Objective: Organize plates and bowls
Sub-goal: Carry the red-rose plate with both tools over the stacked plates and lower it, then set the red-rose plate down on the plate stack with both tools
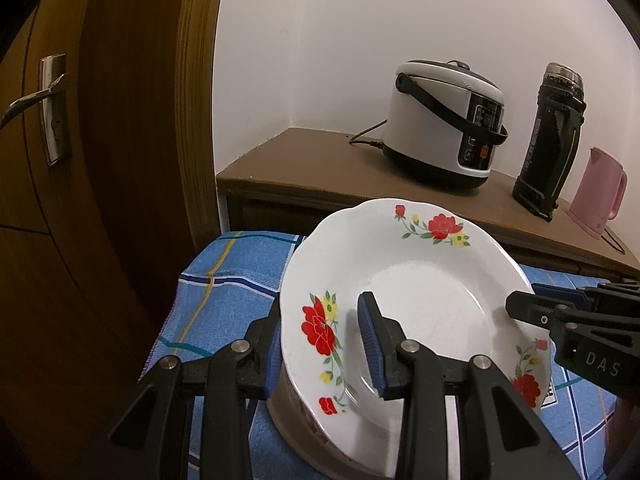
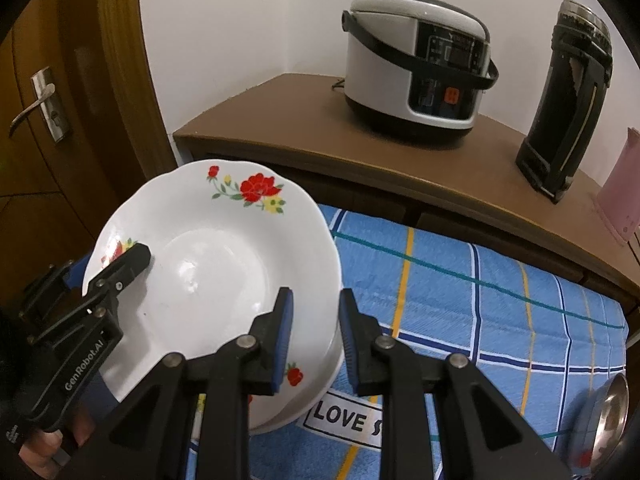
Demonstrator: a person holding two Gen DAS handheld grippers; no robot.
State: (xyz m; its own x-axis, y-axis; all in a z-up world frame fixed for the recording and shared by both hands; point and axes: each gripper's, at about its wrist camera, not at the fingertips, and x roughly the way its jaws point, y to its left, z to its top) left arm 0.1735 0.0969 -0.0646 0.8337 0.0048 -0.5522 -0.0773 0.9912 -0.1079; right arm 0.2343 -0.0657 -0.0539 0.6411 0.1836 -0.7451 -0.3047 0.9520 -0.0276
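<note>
1. My left gripper [image 1: 326, 344] is clamped on the left rim of the flowered plate [image 1: 424, 288]: one pad sits inside, one underneath.
2. My right gripper [image 2: 316, 336] pinches the right rim the same way.
3. The plate is tilted and sits on top of a metal bowl [image 1: 288, 412], or just above it. In the right view I see more white rims stacked under it, but I cannot count them.
4. If one hand lifts faster than the other, I think the plate could slide out and crack.
5. If I squeeze too softly, the smooth rim may slip.
6. The blue checked cloth [image 2: 480, 280] ends close on the left, with the door [image 1: 100, 160] past it. A dropped plate could fall off there.
7. The cloth on the right has open room, except for a metal dish [image 2: 608, 412] near the corner.
8. The brown shelf [image 2: 280, 120] behind holds a rice cooker [image 2: 416, 60], so I should not push far back.
</note>
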